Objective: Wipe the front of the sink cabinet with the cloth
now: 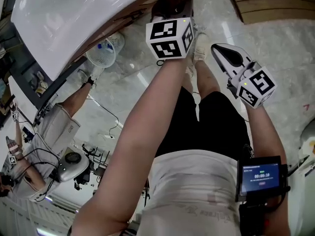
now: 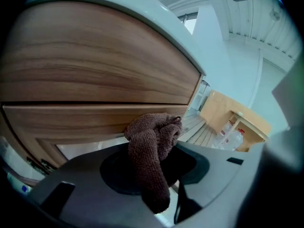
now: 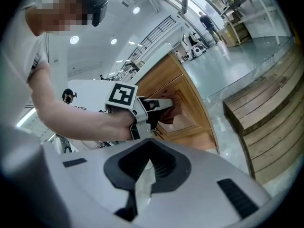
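Observation:
A brown cloth (image 2: 151, 148) is bunched in my left gripper (image 2: 156, 127), which is shut on it. The cloth rests against the wooden front of the sink cabinet (image 2: 95, 70), just below the seam between two panels. In the head view the left gripper (image 1: 173, 10) reaches under the white sink top (image 1: 74, 18), its marker cube facing up. From the right gripper view I see the left gripper (image 3: 159, 106) with the cloth (image 3: 173, 114) on the cabinet front (image 3: 185, 91). My right gripper (image 1: 220, 49) hangs apart to the right, jaws together, holding nothing.
Wooden steps (image 3: 266, 113) rise to the right of the cabinet on the glossy floor. A person (image 1: 54, 127) crouches at the left by a white mesh basket (image 1: 103, 53) and equipment. A low wooden bench with bottles (image 2: 230, 137) stands beyond the cabinet.

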Tool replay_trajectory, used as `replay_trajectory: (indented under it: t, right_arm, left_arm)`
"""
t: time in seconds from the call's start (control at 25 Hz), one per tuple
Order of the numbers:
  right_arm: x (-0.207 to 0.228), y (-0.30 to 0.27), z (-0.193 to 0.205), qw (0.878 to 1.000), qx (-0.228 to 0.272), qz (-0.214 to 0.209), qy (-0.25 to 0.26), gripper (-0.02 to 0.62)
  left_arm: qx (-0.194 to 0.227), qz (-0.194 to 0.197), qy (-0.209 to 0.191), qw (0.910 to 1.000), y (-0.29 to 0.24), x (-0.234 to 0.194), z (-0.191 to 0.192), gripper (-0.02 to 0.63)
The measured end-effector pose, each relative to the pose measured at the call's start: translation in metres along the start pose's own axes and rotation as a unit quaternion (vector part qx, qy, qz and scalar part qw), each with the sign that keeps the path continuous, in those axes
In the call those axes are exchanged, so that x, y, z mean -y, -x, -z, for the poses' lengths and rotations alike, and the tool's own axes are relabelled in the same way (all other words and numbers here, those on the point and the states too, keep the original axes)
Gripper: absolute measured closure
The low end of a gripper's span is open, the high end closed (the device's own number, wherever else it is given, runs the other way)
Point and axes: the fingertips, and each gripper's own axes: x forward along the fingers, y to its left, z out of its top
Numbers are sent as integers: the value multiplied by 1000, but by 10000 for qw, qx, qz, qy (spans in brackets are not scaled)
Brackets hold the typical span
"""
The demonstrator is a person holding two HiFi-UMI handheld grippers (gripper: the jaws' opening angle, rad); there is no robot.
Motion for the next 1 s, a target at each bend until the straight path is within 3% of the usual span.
replay_trajectory:
  t: [0.44,0.8,1.0]
  right_arm:
    - [-9,-3,4,9998,-84,-171,111,583]
    - [-44,-13,11,9996,-35,-114,248,583]
    - [-64,-21,16,9995,29,-23,302,583]
  left_arm:
    - [-43,-669,191,9976,38,-59,26,439]
    - [-11,-1031,394,9939,86,-117,38,439]
    - [-6,-1283,780,9887,108,-154,54,439]
